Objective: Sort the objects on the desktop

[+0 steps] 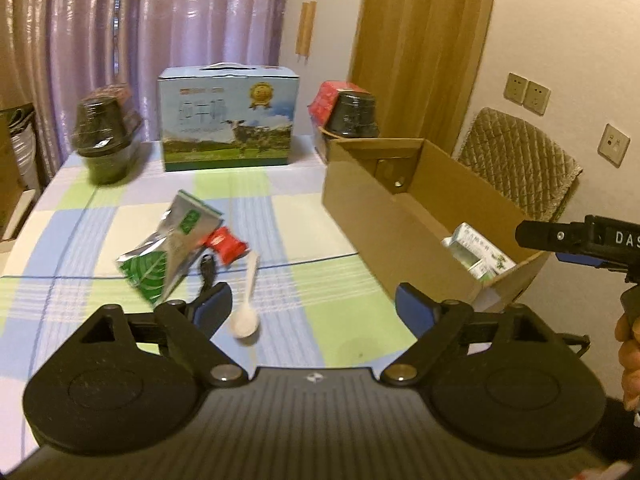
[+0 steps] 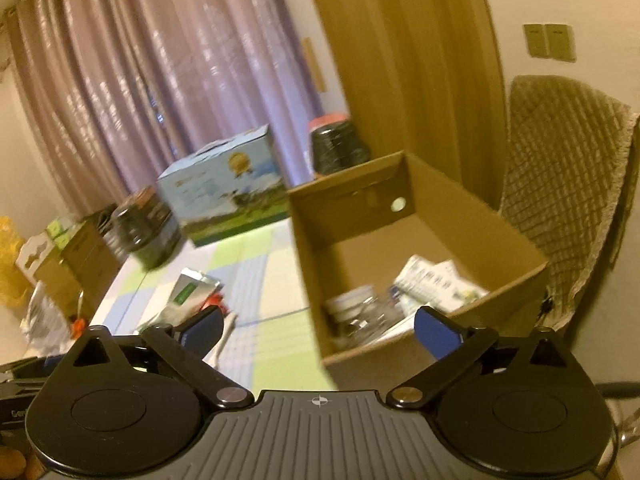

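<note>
My left gripper (image 1: 314,304) hangs over the checked tablecloth (image 1: 280,220) with its blue-padded fingers spread wide and nothing between them. A white plastic spoon (image 1: 246,304) lies just inside my left finger (image 1: 214,306), bowl toward me and handle pointing away. Beyond its handle sit a small red packet (image 1: 226,246), a black cable end (image 1: 207,270) and a silver-and-green foil pouch (image 1: 170,246), all bunched together on the cloth ahead and to the left of my fingers. The open cardboard box (image 1: 360,216) stands to the right, with a green-and-white carton (image 1: 478,254) lying in it. My right gripper (image 2: 318,328) is held above the near edge of that box, fingers also wide apart and empty; between and beyond them I see a clear jar with a white lid (image 2: 356,312) and white cartons (image 2: 432,280) on the box floor. A milk gift box (image 1: 228,120) stands at the table's far side.
</note>
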Demonstrator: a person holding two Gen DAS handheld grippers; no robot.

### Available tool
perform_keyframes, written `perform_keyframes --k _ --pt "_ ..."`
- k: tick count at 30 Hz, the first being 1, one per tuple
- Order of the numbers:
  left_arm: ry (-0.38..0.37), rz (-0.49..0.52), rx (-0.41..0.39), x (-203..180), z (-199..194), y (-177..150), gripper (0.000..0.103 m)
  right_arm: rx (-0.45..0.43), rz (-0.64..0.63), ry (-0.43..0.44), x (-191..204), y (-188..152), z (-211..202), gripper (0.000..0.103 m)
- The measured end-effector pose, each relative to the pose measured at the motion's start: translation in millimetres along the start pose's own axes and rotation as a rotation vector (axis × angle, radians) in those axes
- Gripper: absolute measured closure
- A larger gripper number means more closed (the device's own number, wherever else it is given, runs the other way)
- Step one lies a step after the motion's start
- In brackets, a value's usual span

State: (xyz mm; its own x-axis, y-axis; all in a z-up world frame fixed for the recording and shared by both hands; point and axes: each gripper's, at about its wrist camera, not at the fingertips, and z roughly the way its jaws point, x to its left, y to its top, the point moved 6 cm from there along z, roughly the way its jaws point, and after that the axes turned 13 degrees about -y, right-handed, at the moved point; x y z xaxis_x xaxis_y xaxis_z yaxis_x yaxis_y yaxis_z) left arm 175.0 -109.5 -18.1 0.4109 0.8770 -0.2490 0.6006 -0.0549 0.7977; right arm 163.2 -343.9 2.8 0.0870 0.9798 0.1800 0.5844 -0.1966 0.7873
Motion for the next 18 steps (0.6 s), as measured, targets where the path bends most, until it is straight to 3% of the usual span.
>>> perform_keyframes --k 13,18 --pt "0.131 -0.053 0.009 55 -61 -37 0.001 0.092 -0.059 0.087 58 -50 -5 0.002" --pt "0.183 -0.071 0.022 80 -75 -47 0.001 0.134 -0.091 0.108 75 -72 -3 0.002"
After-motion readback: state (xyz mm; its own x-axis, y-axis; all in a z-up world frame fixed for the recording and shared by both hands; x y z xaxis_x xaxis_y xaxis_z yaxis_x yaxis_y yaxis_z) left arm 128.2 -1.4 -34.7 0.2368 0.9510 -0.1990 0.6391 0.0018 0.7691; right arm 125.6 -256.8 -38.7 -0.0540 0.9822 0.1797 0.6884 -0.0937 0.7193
